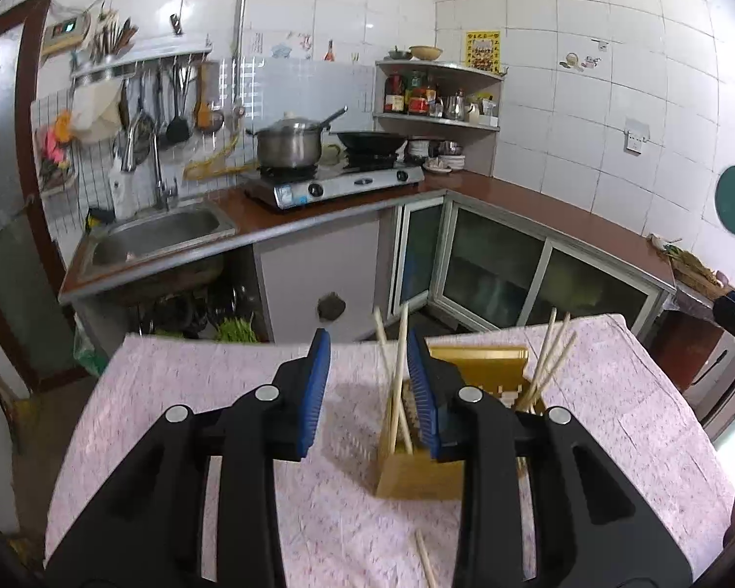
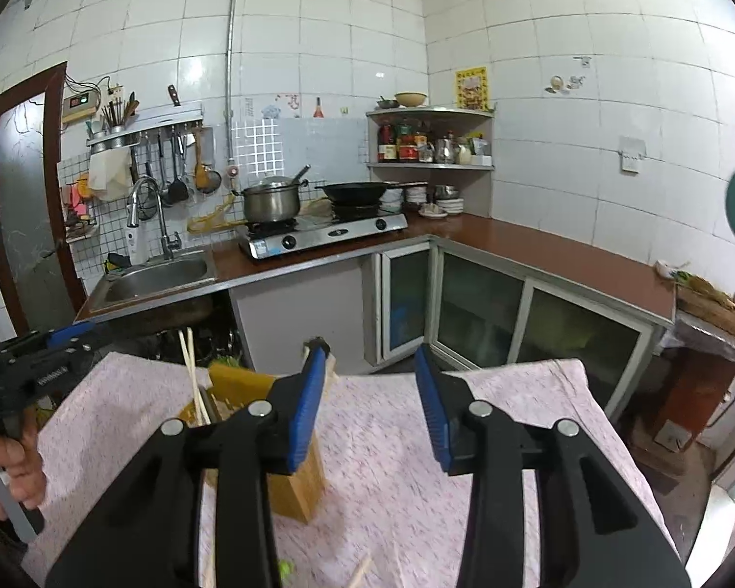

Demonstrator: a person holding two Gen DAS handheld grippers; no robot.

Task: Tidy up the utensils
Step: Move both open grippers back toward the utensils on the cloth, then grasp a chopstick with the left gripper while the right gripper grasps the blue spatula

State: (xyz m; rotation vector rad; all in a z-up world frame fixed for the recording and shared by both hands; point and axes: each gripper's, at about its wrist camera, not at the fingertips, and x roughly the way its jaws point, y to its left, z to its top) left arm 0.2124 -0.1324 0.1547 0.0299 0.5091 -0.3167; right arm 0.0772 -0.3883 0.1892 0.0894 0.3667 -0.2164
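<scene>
Now, left wrist view — holder: the yellow-brown slotted wooden utensil holder (image 1: 419, 470) stands on the bench draped in a pink speckled cloth (image 1: 181, 392), partly behind the right finger of the tongs.
Left wrist view — chopsticks in holder: two groups of pale wooden chopsticks lean upright in it, one pair (image 1: 396, 382) in the near compartment, another bunch (image 1: 551, 362) in the far one.
Left wrist view — loose chopstick: one pale chopstick (image 1: 426, 558) lies flat on the cloth near the bottom edge, apart from the holder.
Left wrist view — left tongs (image 1: 367, 387): blue pads stand moderately wide apart and hold nothing; the near pair of chopsticks shows in the gap, apparently beyond the pads, no contact visible.
Right wrist view — holder: the same holder (image 2: 296, 485) sits left of centre, mostly hidden by the left finger; chopsticks (image 2: 193, 377) rise from it.
Right wrist view — loose piece: a pale stick end (image 2: 360, 571) lies on the cloth at the bottom edge.
Right wrist view — right tongs (image 2: 371, 402): wide apart, empty, over bare cloth beside the holder.
Right wrist view — other tool: the left gripper appears at the left edge, held by a hand (image 2: 10, 470).
Step in hand, as a judgement: fetching a loose chopstick; come down flat, pinch it mid-length, then tip it upright over a compartment without knocking the leaning ones.
</scene>
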